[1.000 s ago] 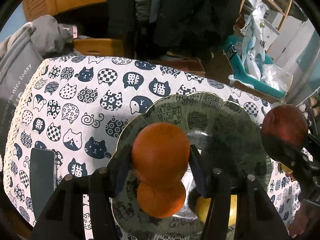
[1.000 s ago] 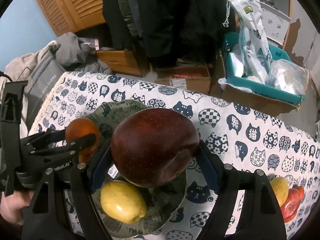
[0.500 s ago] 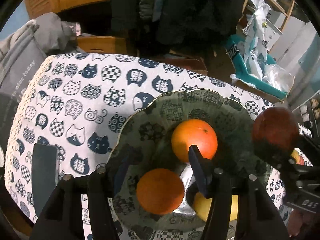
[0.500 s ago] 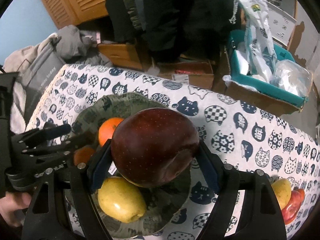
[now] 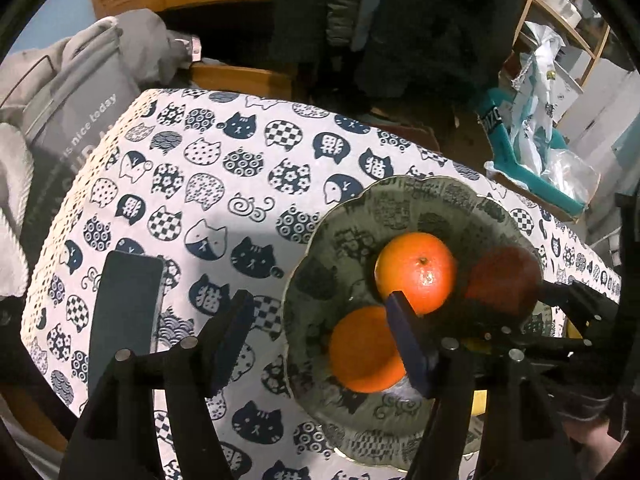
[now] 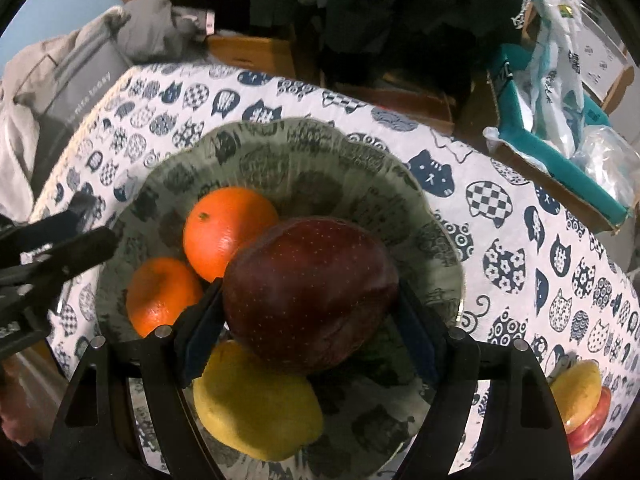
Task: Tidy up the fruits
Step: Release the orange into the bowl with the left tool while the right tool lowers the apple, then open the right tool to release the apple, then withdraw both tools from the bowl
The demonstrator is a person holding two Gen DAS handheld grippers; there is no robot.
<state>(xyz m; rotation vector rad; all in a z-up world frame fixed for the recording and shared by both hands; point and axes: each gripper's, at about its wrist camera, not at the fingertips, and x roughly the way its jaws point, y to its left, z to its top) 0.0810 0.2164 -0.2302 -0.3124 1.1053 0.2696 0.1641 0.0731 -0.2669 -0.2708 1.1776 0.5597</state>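
On the cat-print tablecloth [image 5: 224, 184], a dark phone [image 5: 126, 304] lies at the left. The left gripper [image 5: 320, 340] hangs over the plate's [image 6: 304, 152] left edge, jaws opening, nothing between them. Two oranges [image 6: 228, 232] and a yellow pear [image 6: 256, 408] lie on the plate. Above them, the right gripper [image 6: 308, 320] clamps a dark red apple [image 6: 308, 292].

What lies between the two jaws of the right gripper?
A dark red apple, gripped above the patterned bowl; the right wrist view shows it.

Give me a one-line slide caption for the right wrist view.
Right gripper holds a dark red apple over the patterned plate with two oranges and a yellow fruit.
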